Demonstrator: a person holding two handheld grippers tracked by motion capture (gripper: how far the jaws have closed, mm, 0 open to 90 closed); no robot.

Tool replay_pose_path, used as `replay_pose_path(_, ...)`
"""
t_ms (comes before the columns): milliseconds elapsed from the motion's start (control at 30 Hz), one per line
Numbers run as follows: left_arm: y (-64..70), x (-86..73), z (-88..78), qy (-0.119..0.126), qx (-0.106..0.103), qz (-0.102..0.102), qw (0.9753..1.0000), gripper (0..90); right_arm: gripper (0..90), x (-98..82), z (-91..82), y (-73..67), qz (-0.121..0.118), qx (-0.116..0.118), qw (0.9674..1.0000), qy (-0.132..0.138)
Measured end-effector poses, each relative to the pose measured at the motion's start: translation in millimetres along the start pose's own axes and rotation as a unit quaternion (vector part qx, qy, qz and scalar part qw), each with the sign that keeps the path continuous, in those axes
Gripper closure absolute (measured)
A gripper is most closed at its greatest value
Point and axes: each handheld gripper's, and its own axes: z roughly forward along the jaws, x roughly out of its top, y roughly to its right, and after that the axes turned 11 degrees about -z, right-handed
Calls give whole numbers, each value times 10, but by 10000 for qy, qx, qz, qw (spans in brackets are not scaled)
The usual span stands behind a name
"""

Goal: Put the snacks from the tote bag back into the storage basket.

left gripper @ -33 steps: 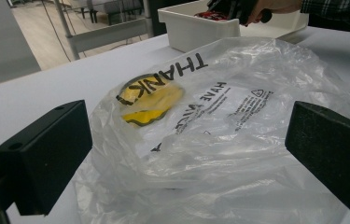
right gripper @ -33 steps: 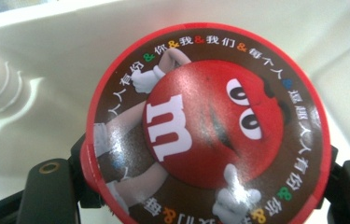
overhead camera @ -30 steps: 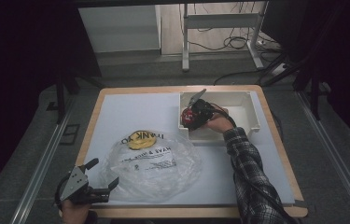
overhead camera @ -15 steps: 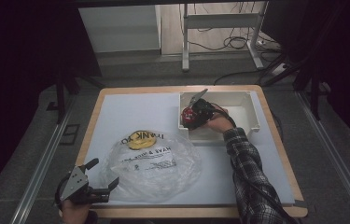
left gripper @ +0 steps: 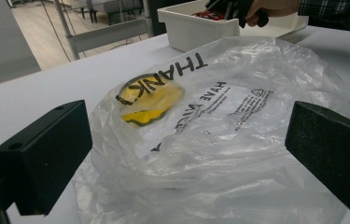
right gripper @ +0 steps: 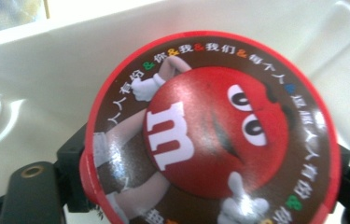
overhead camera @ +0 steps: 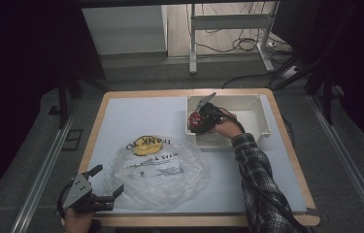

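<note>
Right gripper (overhead camera: 200, 121) fingers just spreading | candy tub (right gripper: 210, 130) between them | in tray (overhead camera: 262, 124)

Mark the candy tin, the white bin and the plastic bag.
candy tin (right gripper: 210, 130): right gripper view, middle of its printed red lid.
white bin (overhead camera: 265, 119): high view, right rim.
plastic bag (left gripper: 238, 154): left gripper view, crumpled clear front.

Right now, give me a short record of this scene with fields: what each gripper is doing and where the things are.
right gripper: over the white bin, jaws just opening, red candy tin between them
left gripper: open, at the near edge of the plastic bag, holding nothing
plastic bag: flat on the table, yellow print on top
white bin: far right of table
</note>
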Motion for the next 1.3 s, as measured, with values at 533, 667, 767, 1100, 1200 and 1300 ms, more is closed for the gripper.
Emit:
replay_pose_path(533,-1,0,0,3,10,-5,10000,7,83,6,-83,0,33,-167,9998,53)
replay_pose_path(667,0,0,0,9,12,-10,10000,6,82,7,-103,-12,19,-182,9998,62)
replay_pose_path(767,-1,1,-2,17,22,-8,10000,6,81,8,-119,-28,42,-191,9998,71)
replay_pose_path(1100,0,1,-2,19,24,-8,10000,7,74,7,-196,-51,5,-303,9995,92)
replay_pose_path(1200,1,1,-2,20,26,-6,10000,7,74,4,-212,-56,-7,-315,9994,109)
replay_pose_path(1300,1,1,-2,17,26,-5,10000,6,74,2,-239,-71,-12,-344,9993,119)
